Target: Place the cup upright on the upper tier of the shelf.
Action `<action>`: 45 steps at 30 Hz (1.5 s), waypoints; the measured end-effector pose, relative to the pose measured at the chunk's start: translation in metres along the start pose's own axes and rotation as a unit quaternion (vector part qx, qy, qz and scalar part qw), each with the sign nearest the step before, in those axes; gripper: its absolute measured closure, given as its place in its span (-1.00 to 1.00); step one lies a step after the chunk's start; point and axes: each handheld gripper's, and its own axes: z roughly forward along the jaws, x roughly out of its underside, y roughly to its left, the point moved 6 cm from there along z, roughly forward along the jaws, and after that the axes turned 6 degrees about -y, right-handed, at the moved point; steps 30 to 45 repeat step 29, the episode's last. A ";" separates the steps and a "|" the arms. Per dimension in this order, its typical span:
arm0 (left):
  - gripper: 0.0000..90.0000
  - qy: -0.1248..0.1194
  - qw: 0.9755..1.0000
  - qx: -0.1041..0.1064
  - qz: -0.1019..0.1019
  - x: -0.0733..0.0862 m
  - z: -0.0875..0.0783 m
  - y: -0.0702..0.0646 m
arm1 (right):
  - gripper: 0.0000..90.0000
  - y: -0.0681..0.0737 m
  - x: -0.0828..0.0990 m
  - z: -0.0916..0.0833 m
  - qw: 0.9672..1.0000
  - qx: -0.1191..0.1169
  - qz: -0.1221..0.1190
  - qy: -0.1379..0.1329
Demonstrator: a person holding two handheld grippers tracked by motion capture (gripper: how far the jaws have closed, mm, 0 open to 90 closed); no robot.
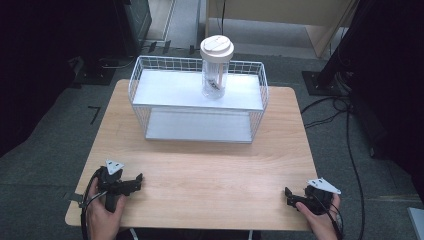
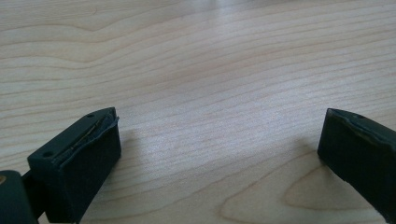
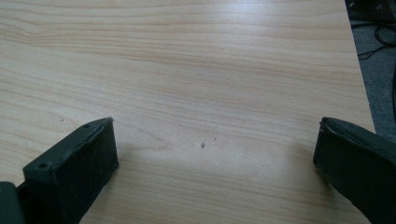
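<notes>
Black cables (image 1: 349, 152) are trailing across the grey floor (image 1: 45, 150) right of the desk (image 1: 210, 170); a black stand base (image 1: 316, 82) is sitting nearby.

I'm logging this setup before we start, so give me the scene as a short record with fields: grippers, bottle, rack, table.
left gripper: open, empty, low at the table's near left edge
right gripper: open, empty, low at the near right edge
bottle: clear, beige lid, upright on the rack's upper shelf
rack: white wire, two shelves, at the far middle of the table
table: light wood, bare between the grippers
</notes>
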 end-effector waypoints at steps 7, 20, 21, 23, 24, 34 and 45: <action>-1.00 0.001 1.000 0.002 0.001 0.000 0.000 0.000 | -1.00 0.000 0.000 0.000 1.000 0.000 0.000 0.000; -1.00 0.001 1.000 0.003 0.003 -0.001 0.002 -0.003 | -1.00 0.000 -0.001 0.001 1.000 0.004 0.002 0.000; -1.00 0.001 1.000 0.003 0.003 -0.001 0.002 -0.003 | -1.00 0.000 -0.001 0.001 1.000 0.006 0.004 0.001; -1.00 0.001 1.000 0.003 0.003 -0.001 0.002 -0.003 | -1.00 0.000 -0.001 0.001 1.000 0.007 0.004 0.000; -1.00 0.001 1.000 0.003 0.003 -0.002 0.002 -0.003 | -1.00 0.000 -0.001 0.001 1.000 0.007 0.004 0.000; -1.00 0.000 1.000 0.003 0.003 -0.002 0.002 -0.003 | -1.00 0.000 -0.001 0.001 1.000 0.007 0.005 0.000; -1.00 0.000 1.000 0.003 0.003 -0.002 0.002 -0.003 | -1.00 0.000 -0.001 0.001 1.000 0.007 0.005 0.000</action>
